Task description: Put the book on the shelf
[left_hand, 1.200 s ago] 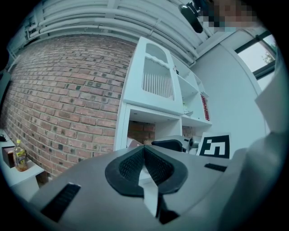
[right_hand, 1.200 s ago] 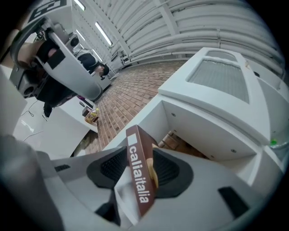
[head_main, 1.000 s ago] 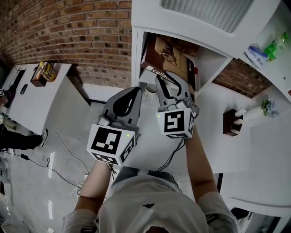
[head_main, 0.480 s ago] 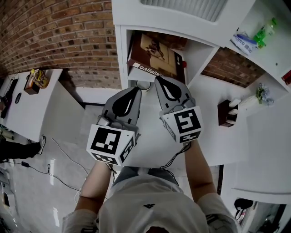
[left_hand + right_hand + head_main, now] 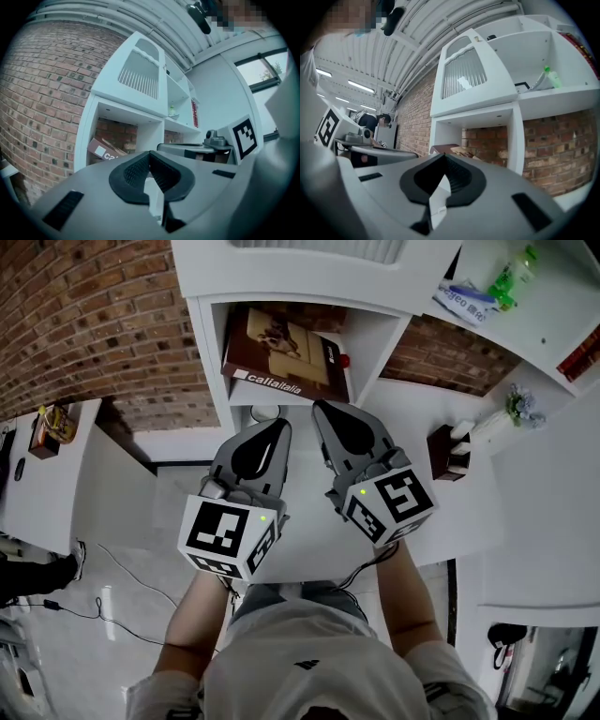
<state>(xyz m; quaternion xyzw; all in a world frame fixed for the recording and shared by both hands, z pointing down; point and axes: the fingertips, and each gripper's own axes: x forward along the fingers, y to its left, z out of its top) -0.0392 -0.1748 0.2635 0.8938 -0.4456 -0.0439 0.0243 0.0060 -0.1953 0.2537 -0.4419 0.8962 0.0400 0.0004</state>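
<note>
Book [image 5: 286, 357] and tongs are apart: the brown volume lies inside the lower open compartment of the white shelf [image 5: 208, 343]. Its cover faces upward, and its printed spine faces the near side, running left to right across the compartment's mouth and dipping a little to the right. From the tongs it lies straight ahead and farther away. The left gripper [image 5: 280, 425] and the right gripper [image 5: 321, 407] both point level at that opening from just short of it, side by side. The right one's tips are a shade closer to the spine and sit toward its right half; the left one's sit below its middle. Each pair of jaws is pressed together with nothing between them, as each gripper view shows plainly. Judged from this, the book is already placed, and any coming move would be a nudge across its short axis, deeper in, or a retreat. The head view gives the spine's run and the cover. The left gripper view adds what that hides — the book appears to rest aslant in the compartment, with the brick wall [image 5: 37, 93] beside it. The right gripper view catches only the book's top over the jaws, plus a green bottle [image 5: 551, 77] on the tier above, to the right.
</note>
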